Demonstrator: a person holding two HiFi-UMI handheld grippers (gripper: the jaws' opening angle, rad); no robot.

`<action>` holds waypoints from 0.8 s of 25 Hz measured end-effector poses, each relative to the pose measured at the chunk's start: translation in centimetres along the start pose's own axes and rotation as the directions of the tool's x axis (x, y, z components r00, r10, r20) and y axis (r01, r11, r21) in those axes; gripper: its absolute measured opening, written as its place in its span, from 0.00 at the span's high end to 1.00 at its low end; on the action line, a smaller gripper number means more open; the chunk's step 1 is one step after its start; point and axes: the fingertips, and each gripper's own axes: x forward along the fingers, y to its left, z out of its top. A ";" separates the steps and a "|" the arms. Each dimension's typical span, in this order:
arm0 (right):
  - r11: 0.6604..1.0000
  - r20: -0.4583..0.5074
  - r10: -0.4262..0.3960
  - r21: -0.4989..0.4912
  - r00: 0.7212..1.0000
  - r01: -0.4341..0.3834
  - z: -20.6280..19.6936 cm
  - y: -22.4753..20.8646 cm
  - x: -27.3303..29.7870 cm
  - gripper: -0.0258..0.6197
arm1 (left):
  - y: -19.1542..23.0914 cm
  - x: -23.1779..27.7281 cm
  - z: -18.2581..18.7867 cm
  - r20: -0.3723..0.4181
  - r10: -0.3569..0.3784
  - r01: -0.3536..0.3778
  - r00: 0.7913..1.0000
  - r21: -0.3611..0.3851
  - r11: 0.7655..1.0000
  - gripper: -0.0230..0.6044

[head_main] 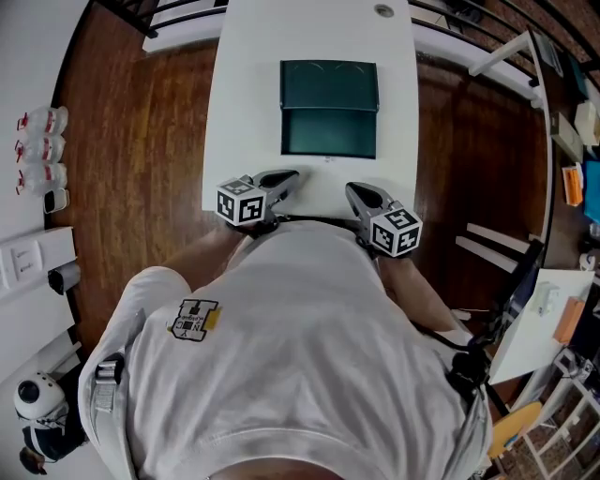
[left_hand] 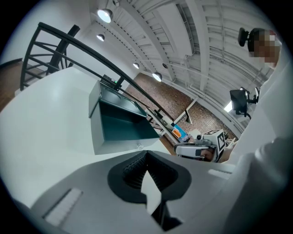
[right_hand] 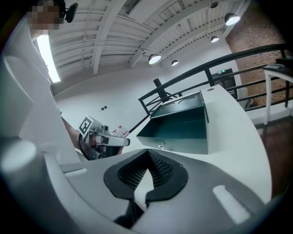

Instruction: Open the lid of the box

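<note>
A dark teal box (head_main: 329, 133) stands on the white table (head_main: 248, 103), its lid (head_main: 329, 84) swung up and back so the empty inside shows. A small latch knob (right_hand: 160, 146) sits on its front wall. My left gripper (head_main: 284, 177) rests at the table's near edge, left of the box front, jaws shut on nothing. My right gripper (head_main: 354, 191) lies to the right at the same edge, also shut and empty. The left gripper view shows the box (left_hand: 120, 129) ahead, well clear of the jaw tips; the right gripper view shows the box (right_hand: 184, 129) likewise.
Dark wooden floor (head_main: 131, 159) flanks the narrow table on both sides. Black railings (head_main: 141, 14) run past the far end. A white shelf with bottles (head_main: 37, 150) is at the left; a desk with clutter (head_main: 548, 309) is at the right.
</note>
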 end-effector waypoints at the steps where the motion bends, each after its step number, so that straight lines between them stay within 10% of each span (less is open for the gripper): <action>1: 1.000 -0.001 0.000 -0.005 1.000 0.000 0.0 0.0 0.0 0.96 | 0.0 0.0 0.0 0.001 0.000 0.000 1.000 -0.001 1.000 0.96; 20: 0.998 0.001 -0.015 -0.055 1.000 0.015 0.6 -0.4 0.5 0.96 | 0.4 -0.8 0.5 0.043 0.024 -0.023 0.999 -0.030 0.999 0.96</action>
